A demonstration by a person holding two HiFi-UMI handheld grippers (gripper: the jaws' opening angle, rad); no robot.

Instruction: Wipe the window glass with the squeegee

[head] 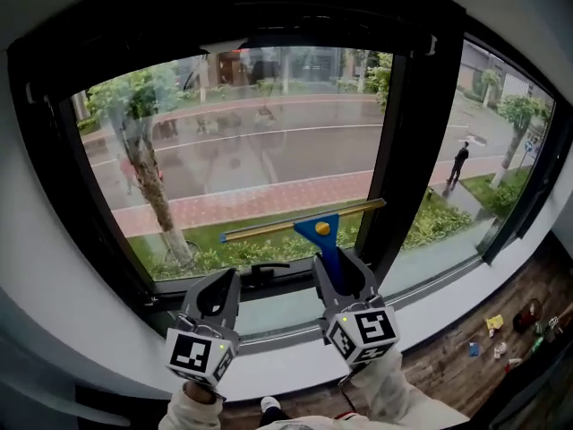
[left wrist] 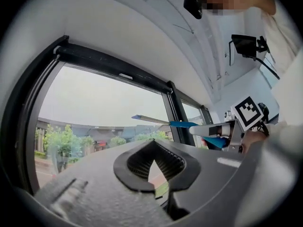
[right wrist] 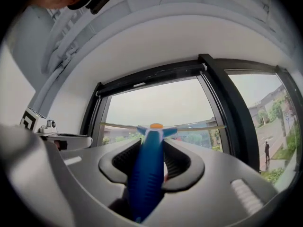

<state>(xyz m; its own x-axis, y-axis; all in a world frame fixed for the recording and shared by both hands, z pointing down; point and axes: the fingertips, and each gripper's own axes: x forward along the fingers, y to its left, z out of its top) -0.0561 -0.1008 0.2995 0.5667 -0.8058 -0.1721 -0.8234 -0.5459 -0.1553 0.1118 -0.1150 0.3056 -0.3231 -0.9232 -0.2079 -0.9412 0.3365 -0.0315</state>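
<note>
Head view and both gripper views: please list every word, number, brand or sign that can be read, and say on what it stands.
No text can be read in any view.
Marker cubes on the left gripper and right gripper: black-and-white square patterns only, no letters.
Squeegee: no brand visible.
Buildings across the street: too blurred to read.
Small items on the floor: too small to read.
</note>
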